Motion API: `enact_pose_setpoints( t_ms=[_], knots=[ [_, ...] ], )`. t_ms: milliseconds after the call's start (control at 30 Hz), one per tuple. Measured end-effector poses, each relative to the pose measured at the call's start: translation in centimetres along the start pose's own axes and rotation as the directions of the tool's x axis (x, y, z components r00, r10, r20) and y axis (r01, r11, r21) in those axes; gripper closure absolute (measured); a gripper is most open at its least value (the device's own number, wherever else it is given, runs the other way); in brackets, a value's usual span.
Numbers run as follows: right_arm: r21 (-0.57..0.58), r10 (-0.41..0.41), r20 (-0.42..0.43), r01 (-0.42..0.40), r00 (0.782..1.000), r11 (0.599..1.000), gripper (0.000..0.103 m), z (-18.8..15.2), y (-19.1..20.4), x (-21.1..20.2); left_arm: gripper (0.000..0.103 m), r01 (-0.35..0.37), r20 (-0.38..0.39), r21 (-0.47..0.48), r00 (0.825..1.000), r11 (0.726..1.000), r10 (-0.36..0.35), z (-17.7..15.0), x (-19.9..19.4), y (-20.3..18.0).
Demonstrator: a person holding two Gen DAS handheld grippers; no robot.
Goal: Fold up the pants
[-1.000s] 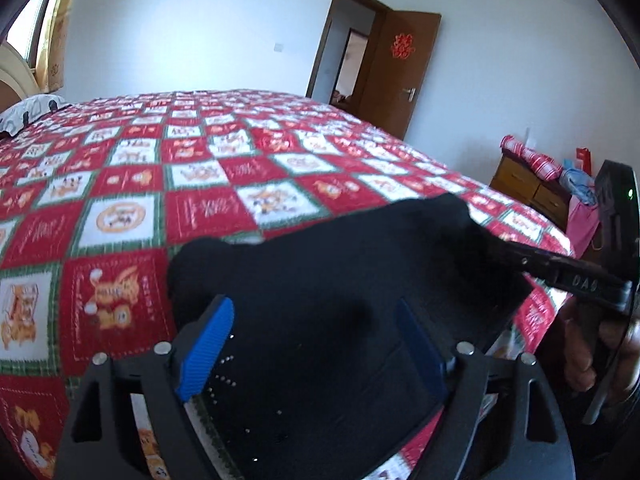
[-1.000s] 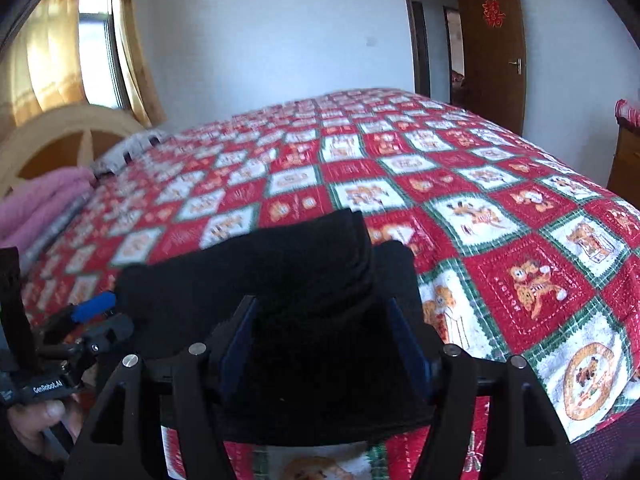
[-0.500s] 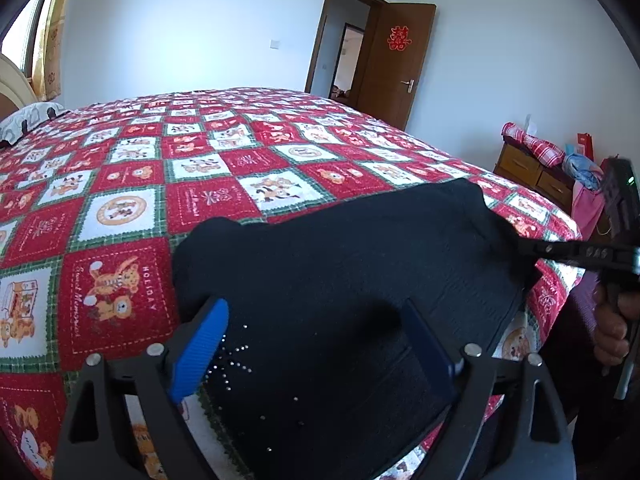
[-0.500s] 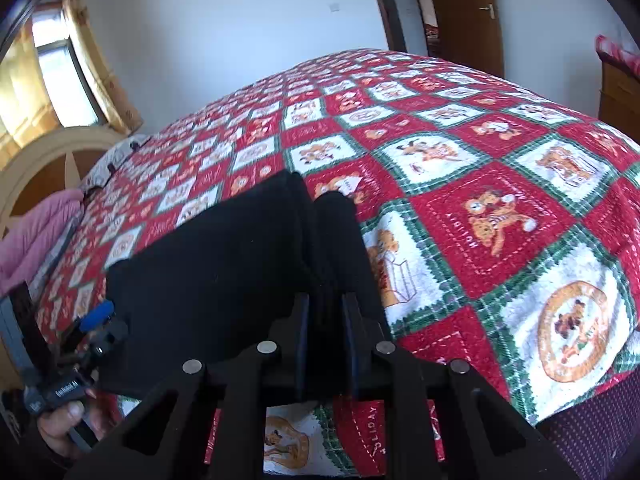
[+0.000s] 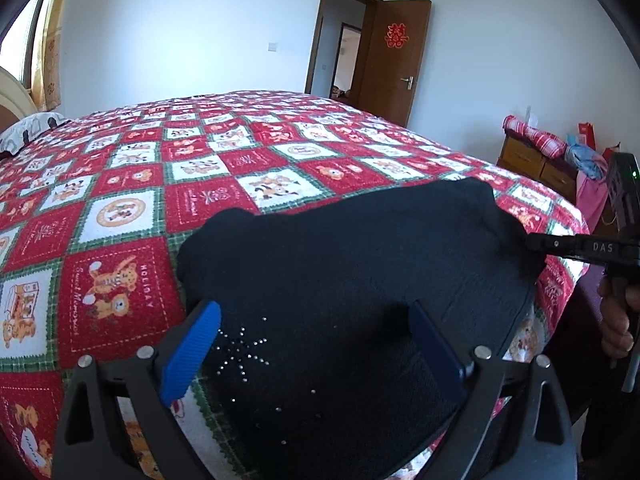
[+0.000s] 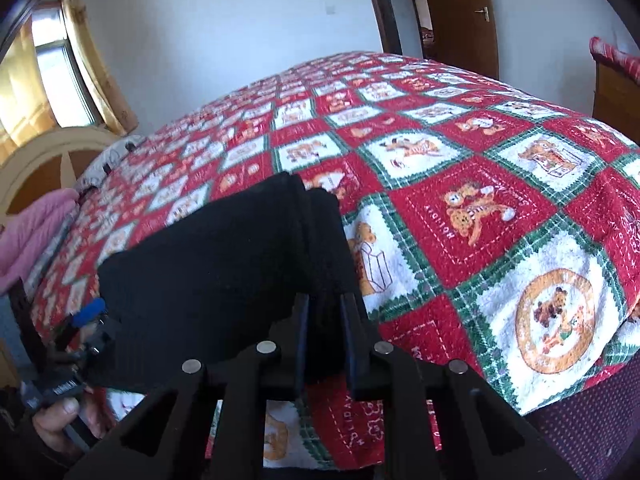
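Black pants point(image 5: 360, 260) lie folded near the front edge of the red checked bedspread point(image 5: 120, 216); a rhinestone star point(image 5: 240, 348) shows on their near left part. My left gripper point(image 5: 312, 312) hovers over that part, open, its jaws still widening, nothing pinched. In the right wrist view my right gripper point(image 6: 326, 304) has a bunched fold at the right end of the pants point(image 6: 208, 264) between its pads, filling the narrow gap while the jaws ease apart. The right gripper point(image 5: 532, 242) reaches that end from the right. The left gripper point(image 6: 92, 312) shows at the pants' far left.
The bedspread point(image 6: 480, 160) drops off at the bed's near and right edges. A wooden dresser point(image 5: 536, 160) with piled cloth stands right of the bed, an open door behind it. A pillow point(image 5: 28, 132), a headboard point(image 6: 44, 164) and a pink blanket point(image 6: 36, 232) are at the left.
My right gripper went from wide open around the pants' right end to closed narrowly on a fold there, and it shifted sideways. The left jaws spread a little wider.
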State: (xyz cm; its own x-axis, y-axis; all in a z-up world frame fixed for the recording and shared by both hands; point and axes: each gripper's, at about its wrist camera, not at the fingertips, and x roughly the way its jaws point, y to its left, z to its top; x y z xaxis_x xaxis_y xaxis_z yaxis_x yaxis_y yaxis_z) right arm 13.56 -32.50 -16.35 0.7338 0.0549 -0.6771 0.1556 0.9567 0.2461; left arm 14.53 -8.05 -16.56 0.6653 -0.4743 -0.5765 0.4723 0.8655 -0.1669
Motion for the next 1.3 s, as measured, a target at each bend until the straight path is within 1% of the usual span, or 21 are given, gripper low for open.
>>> enact_pose_setpoints(
  t_ms=[33, 100, 167, 200, 233, 267, 367, 400, 500, 600, 667, 733, 900, 1033, 1100, 1133, 1200, 1233, 1267, 1300],
  knots=[
    [0.012, -0.015, 0.015, 0.015, 1.000, 1.000, 0.067, 0.1, -0.2, -0.3, 0.005, 0.001, 0.008, -0.007, 1.000, 1.000, -0.001, 0.1, -0.2, 0.1],
    [0.034, -0.057, 0.080, 0.055, 0.995, 0.998, 0.063, 0.7, -0.2, -1.7, 0.004, -0.002, 0.016, -0.017, 1.000, 1.000, 0.002, 0.2, -0.3, 0.2],
    [0.015, -0.078, 0.163, 0.077, 0.984, 0.997, 0.062, 1.5, 0.6, -3.3, 0.004, -0.006, 0.016, -0.021, 1.000, 1.000, 0.006, 0.2, -0.2, 0.2],
    [-0.008, -0.076, 0.195, 0.079, 0.978, 0.997, 0.057, 2.0, 1.4, -3.9, 0.004, -0.005, 0.010, -0.020, 1.000, 1.000, 0.006, 0.2, -0.1, 0.1],
    [-0.042, -0.055, 0.214, 0.065, 0.975, 0.997, 0.054, 2.5, 2.5, -4.2, 0.004, -0.007, 0.003, -0.016, 1.000, 1.000, 0.007, 0.1, 0.0, 0.0],
    [-0.063, -0.025, 0.216, 0.039, 0.976, 0.997, 0.054, 3.0, 3.3, -4.2, 0.004, -0.014, 0.000, -0.008, 1.000, 1.000, 0.014, 0.1, 0.0, -0.1],
    [-0.108, 0.112, 0.186, -0.092, 0.976, 0.990, 0.054, 3.9, 5.6, -2.8, 0.003, -0.024, -0.008, 0.002, 1.000, 1.000, 0.024, 0.2, 0.1, -0.2],
    [-0.117, 0.133, 0.161, -0.115, 0.978, 0.986, 0.054, 4.0, 6.2, -1.8, 0.001, -0.025, -0.010, 0.000, 1.000, 1.000, 0.025, 0.2, 0.1, -0.2],
    [-0.115, 0.138, 0.075, -0.129, 0.988, 0.985, 0.054, 4.2, 6.9, 1.4, 0.000, -0.027, -0.020, -0.008, 0.999, 1.000, 0.027, 0.1, 0.3, 0.0],
    [-0.058, 0.082, -0.005, -0.082, 0.997, 0.995, 0.054, 3.9, 5.3, 4.4, 0.000, -0.022, -0.024, -0.011, 0.999, 1.000, 0.021, -0.1, 0.6, 0.1],
    [-0.040, 0.105, -0.038, -0.107, 0.994, 0.993, 0.054, 3.8, 4.5, 5.5, 0.000, -0.024, -0.026, -0.006, 0.999, 1.000, 0.024, -0.1, 0.7, 0.0],
    [-0.052, 0.111, -0.037, -0.113, 0.993, 0.992, 0.054, 3.6, 4.2, 5.6, 0.000, -0.028, -0.030, -0.002, 0.999, 1.000, 0.028, -0.2, 0.8, -0.1],
    [-0.086, 0.088, -0.027, -0.090, 0.996, 0.992, 0.054, 3.2, 4.3, 5.7, 0.000, -0.023, -0.035, 0.001, 0.999, 1.000, 0.023, -0.1, 0.9, 0.0],
    [-0.063, 0.120, -0.030, -0.122, 0.992, 0.991, 0.054, 3.4, 3.5, 5.5, 0.000, -0.026, -0.044, 0.007, 0.999, 1.000, 0.027, -0.2, 0.8, 0.0],
    [-0.046, 0.129, -0.020, -0.129, 0.991, 0.991, 0.054, 3.4, 3.3, 4.8, 0.000, -0.029, -0.056, -0.002, 0.998, 1.000, 0.029, -0.2, 0.6, 0.2],
    [-0.046, 0.122, -0.013, -0.123, 0.992, 0.991, 0.054, 3.4, 3.3, 4.2, 0.000, -0.027, -0.060, -0.010, 0.998, 1.000, 0.026, -0.2, 0.4, 0.3],
    [-0.079, 0.077, 0.004, -0.077, 0.997, 0.994, 0.054, 2.9, 3.6, 2.6, 0.000, -0.034, -0.071, -0.021, 0.997, 0.999, 0.032, -0.4, 0.4, 0.6],
    [-0.111, 0.037, 0.012, -0.036, 0.999, 0.993, 0.051, 2.5, 3.9, 2.0, 0.000, -0.037, -0.077, -0.031, 0.996, 0.999, 0.035, -0.6, 0.4, 0.9],
    [-0.153, -0.027, 0.019, 0.029, 0.999, 0.988, 0.049, 2.0, 4.1, 1.5, 0.000, -0.033, -0.084, -0.049, 0.996, 0.998, 0.029, -0.7, 0.5, 1.2],
    [-0.183, -0.074, 0.024, 0.077, 0.997, 0.980, 0.047, 1.4, 4.1, 1.3, 0.000, -0.027, -0.085, -0.063, 0.996, 0.998, 0.022, -0.8, 0.5, 1.4]
  ],
)
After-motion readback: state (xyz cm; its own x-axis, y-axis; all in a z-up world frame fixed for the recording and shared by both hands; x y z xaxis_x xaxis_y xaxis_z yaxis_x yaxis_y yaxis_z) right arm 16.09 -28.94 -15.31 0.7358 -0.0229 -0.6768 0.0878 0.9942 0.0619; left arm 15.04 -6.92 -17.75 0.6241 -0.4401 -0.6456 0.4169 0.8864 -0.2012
